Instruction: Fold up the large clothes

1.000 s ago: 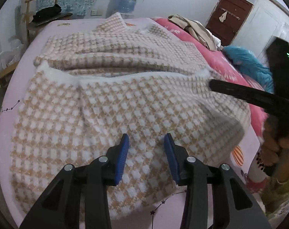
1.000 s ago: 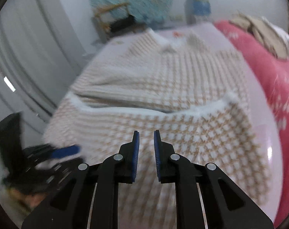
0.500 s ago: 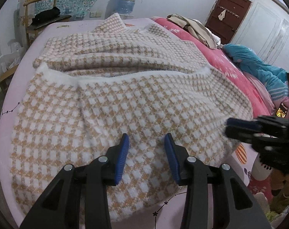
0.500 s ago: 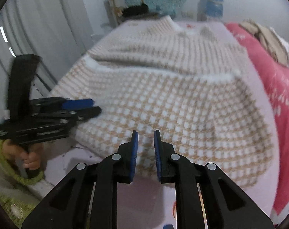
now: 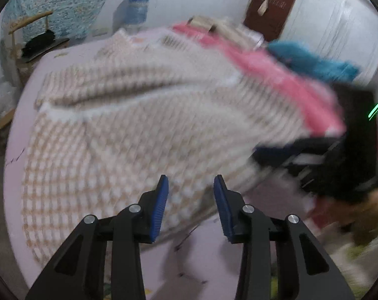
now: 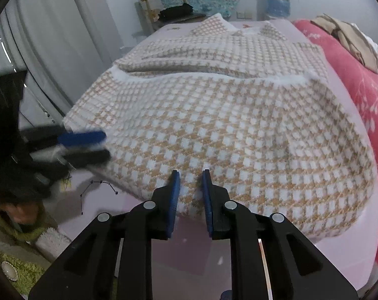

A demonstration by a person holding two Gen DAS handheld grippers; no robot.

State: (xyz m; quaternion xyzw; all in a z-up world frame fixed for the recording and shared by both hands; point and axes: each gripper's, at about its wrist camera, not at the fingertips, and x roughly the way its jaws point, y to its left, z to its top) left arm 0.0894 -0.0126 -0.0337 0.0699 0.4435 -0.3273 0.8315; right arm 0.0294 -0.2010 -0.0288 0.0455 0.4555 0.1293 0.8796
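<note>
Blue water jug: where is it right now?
The blue water jug stands against the far wall beyond the bed, right of the wooden chair.

Soft, dim indoor light, no glare. The left wrist view is smeared by motion blur — the checked garment [image 5: 144,125] streaks. The right wrist view is sharper, with bowed, dark-vignetted fisheye edges.

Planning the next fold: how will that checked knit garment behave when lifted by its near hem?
The checked knit garment probably flops and sags; it already drapes in soft folds. Its fuzzy, thick-looking weave suggests little slipping and some weight.
</note>
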